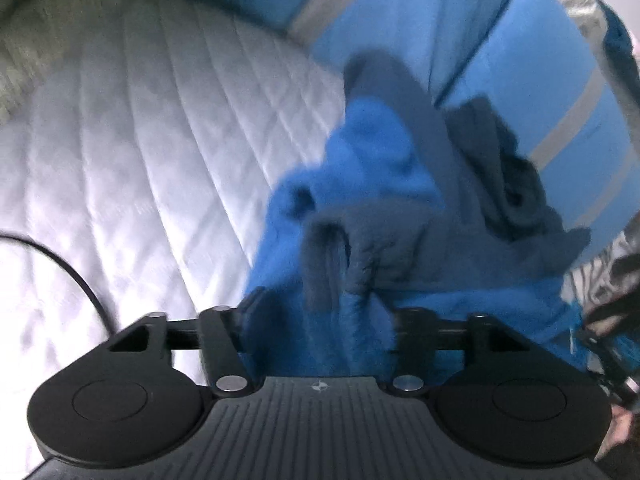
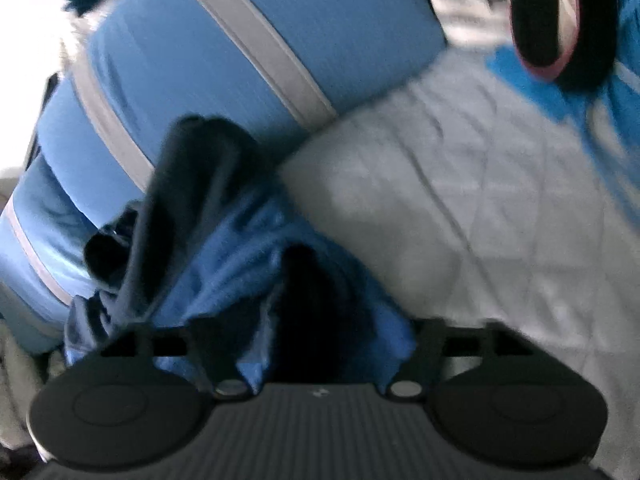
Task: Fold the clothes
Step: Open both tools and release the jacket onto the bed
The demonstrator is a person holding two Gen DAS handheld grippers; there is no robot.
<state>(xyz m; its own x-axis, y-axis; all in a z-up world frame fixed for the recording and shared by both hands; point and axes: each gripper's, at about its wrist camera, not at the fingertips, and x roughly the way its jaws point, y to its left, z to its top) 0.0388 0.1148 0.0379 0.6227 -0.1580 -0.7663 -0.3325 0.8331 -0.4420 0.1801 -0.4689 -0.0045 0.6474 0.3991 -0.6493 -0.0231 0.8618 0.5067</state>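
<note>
In the left wrist view, a black cable (image 1: 76,276) lies on the white quilted bed cover (image 1: 140,160) at the left, and the blue fleece garment (image 1: 360,184) is bunched against the blue pillows (image 1: 540,92). The left gripper (image 1: 320,312) stands partly open with fleece lying between its jaws. The right wrist view shows the same garment (image 2: 224,256) at the left, and only here a black band with pink edge (image 2: 560,20) at the top right. The right gripper (image 2: 304,344) is wide open around the cloth, not pressing it.

Both wrist views look steeply down along their fingers, very close over a quilted white bed cover (image 1: 132,152). Each shares the crumpled blue garment (image 1: 360,168) at lower centre and blue striped cushions (image 2: 192,60) above, though blur probably hides detail.
</note>
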